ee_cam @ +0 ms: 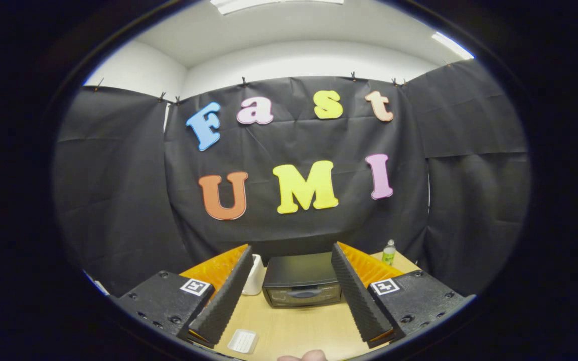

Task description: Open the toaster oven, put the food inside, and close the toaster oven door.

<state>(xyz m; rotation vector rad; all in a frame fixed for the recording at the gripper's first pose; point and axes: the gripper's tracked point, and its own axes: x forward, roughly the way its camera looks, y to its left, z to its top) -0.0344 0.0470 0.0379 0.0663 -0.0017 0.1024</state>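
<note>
Gripper: we see the gripper (294, 296) raised above the near part of the table, looking forward and slightly down along its two fingers.
Jaws: we find them spread wide apart, with nothing between them but bare table and the toaster oven farther off.
Toaster oven: the toaster oven (302, 280) stands on the table beyond the fingertips, framed between the two fingers, and its door (303, 295) with its handle faces us and is closed.
Food tray: a small clear tray (243, 341) lies flat on the table near us, just beside the tip of the left finger; we cannot tell what it holds.
White container: a white container (254, 275) stands upright just left of the toaster oven, partly hidden by the left finger.
Bottle: a small bottle (389, 252) with a green label stands upright near the far right corner of the table, well apart from the toaster oven.
Table: the table (294, 326) is light wood.
Person: a fingertip (309, 356) shows at the near edge of the table.
</note>
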